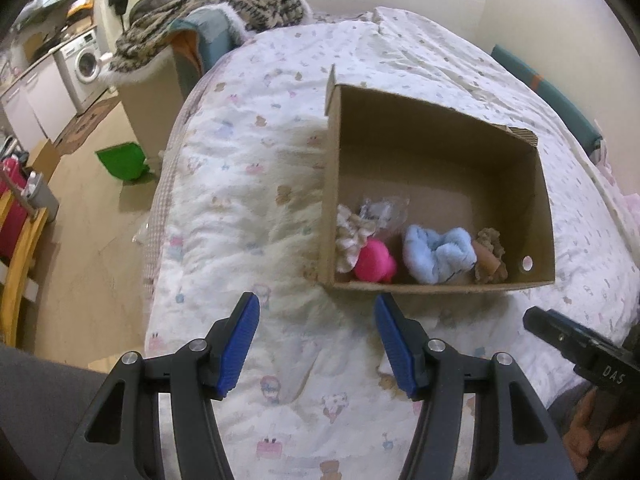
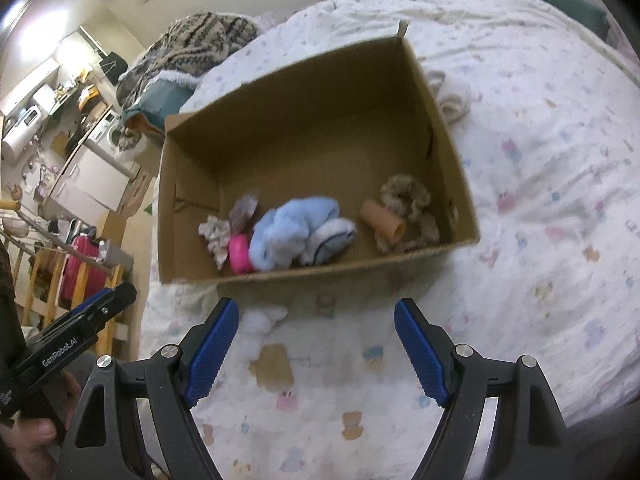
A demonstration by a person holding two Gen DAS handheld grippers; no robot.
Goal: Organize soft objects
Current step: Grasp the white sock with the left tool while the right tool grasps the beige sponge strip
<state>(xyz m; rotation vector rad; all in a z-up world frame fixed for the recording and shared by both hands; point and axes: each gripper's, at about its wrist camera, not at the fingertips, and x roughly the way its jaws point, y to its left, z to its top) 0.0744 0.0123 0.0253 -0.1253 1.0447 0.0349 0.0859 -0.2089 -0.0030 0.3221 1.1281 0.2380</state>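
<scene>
An open cardboard box (image 1: pixel 436 136) (image 2: pixel 304 92) stands on the bed. Inside lie a light blue fluffy cloth (image 1: pixel 438 254) (image 2: pixel 296 232), a pink soft item (image 1: pixel 374 266) (image 2: pixel 239 255), a patterned scrunchie (image 1: pixel 352 236) (image 2: pixel 216 234), a brown curly scrunchie (image 1: pixel 492 254) (image 2: pixel 404 196) with a tan tube (image 2: pixel 382 220), and a small clear bag (image 1: pixel 380 210). A white rolled cloth (image 2: pixel 452 96) lies outside, behind the box's right wall. My left gripper (image 1: pixel 316 320) and right gripper (image 2: pixel 316 320) are open and empty, just in front of the box.
The bed has a white printed quilt (image 1: pixel 248 184) (image 2: pixel 540 200). A striped fuzzy blanket (image 1: pixel 208 4) is heaped at the far left. The bed edge drops to the floor on the left, with a green bin (image 1: pixel 124 160), a yellow wooden frame (image 1: pixel 20 264) and a washing machine (image 1: pixel 82 62).
</scene>
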